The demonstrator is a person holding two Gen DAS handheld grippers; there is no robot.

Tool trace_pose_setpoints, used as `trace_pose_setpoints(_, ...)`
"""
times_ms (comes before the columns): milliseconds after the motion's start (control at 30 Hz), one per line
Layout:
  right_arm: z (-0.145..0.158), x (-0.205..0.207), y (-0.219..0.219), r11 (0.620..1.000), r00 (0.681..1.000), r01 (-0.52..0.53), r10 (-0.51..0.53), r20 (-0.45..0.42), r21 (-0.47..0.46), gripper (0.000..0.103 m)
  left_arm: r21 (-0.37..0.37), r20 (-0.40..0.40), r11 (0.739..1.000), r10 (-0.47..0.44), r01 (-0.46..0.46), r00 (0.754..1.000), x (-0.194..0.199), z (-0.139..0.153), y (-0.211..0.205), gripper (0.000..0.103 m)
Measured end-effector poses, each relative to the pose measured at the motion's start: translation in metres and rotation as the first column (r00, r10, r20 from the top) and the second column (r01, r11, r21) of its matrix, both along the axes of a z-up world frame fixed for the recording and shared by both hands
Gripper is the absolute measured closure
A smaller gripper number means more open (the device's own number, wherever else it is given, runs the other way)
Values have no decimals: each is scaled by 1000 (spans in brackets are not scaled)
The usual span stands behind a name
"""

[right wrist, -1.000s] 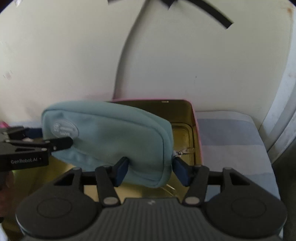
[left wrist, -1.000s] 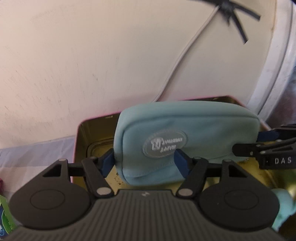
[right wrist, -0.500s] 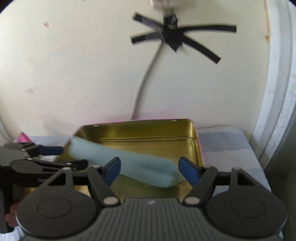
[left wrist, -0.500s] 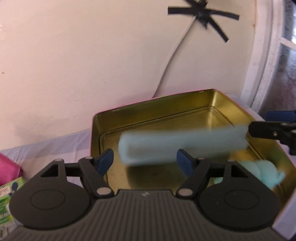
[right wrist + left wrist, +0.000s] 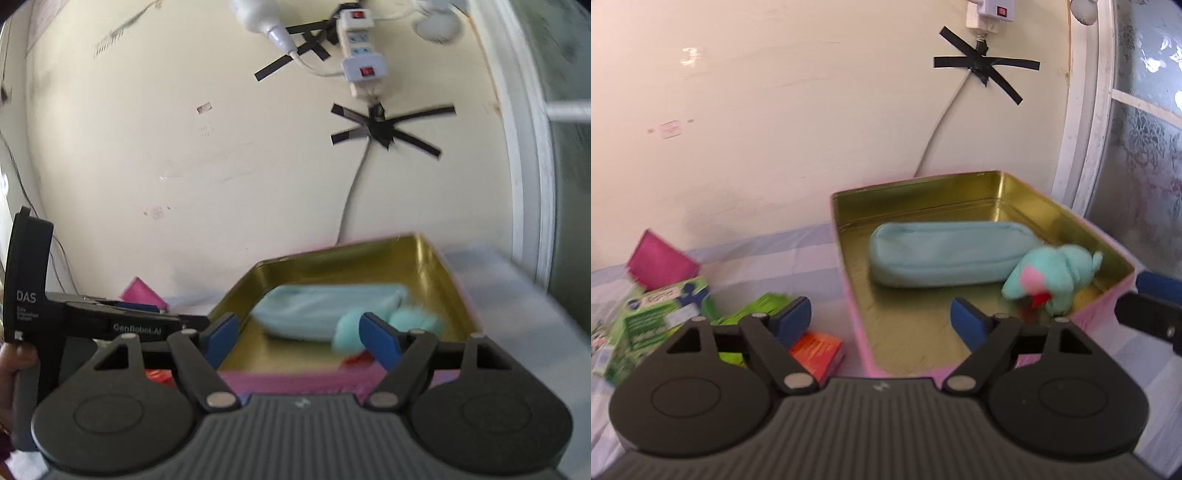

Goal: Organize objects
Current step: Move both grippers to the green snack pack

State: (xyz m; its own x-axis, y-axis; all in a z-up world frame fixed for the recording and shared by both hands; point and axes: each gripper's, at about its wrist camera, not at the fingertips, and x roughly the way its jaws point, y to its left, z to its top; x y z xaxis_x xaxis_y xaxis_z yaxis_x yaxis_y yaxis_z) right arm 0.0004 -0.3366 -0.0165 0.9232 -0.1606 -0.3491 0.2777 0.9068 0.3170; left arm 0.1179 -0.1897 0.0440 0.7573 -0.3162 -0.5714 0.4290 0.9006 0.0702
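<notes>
The pink tin [image 5: 975, 206] held the blue pouch [image 5: 945, 258], released a moment earlier, beside the plush toy [image 5: 1052, 277]. Both the left hand-held gripper [image 5: 881, 319] and right hand-held gripper [image 5: 301, 336] had just been opening, jaws apart and empty. Boxes [image 5: 665, 314] remained unsorted.

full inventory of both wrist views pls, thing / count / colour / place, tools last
tin: 1, pink outside, gold inside, on striped cloth by the wall
pouch: 1, light blue, lying flat in the tin
plush toy: 1, teal, in the tin, against the pouch's right end
green boxes: at least 2, left of the tin
orange box: 1, next to the tin's near left corner
magenta item: 1, behind the green boxes
power strip: 1, white, on the wall
black tape: crossed over the cable
left tool: open, empty
right tool: open, empty
</notes>
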Motion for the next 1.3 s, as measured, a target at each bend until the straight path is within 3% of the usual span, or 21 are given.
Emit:
trace_pose_setpoints(133, -26, -6, 20, 999, 999, 37, -37, -9, 38, 28, -4, -12, 1000, 30, -30, 999, -16, -15, 25, 19)
trace_pose_setpoints(300, -50, 3, 35, 997, 995, 15, -8, -95, 78, 28, 15, -29, 996, 93, -92, 995, -23, -41, 51, 19)
trace_pose_setpoints(767, -59, 54, 103, 989, 968, -148, 142, -207, -10, 28, 10, -99, 971, 237, -237, 967, 4, -76, 114, 19)
trace_pose_setpoints(967, -64, 86, 141, 967, 937, -253, 233, -262, -44, 28, 8, -105, 957, 290, -290, 951, 15, -86, 149, 19)
trace_pose_setpoints(1100, -74, 112, 164, 939, 894, -343, 315, -320, -34, 25, -9, -93, 942, 332, -334, 939, 22, -89, 182, 18)
trace_pose_setpoints(1200, -71, 130, 182, 915, 873, -390, 333, -356, -102, 22, 6, -56, 919, 394, -394, 918, 28, -90, 205, 17)
trace_pose_setpoints(1300, -57, 152, 189, 897, 866, -425, 363, -344, -122, 26, -74, -81, 895, 434, -439, 897, 33, -90, 234, 14)
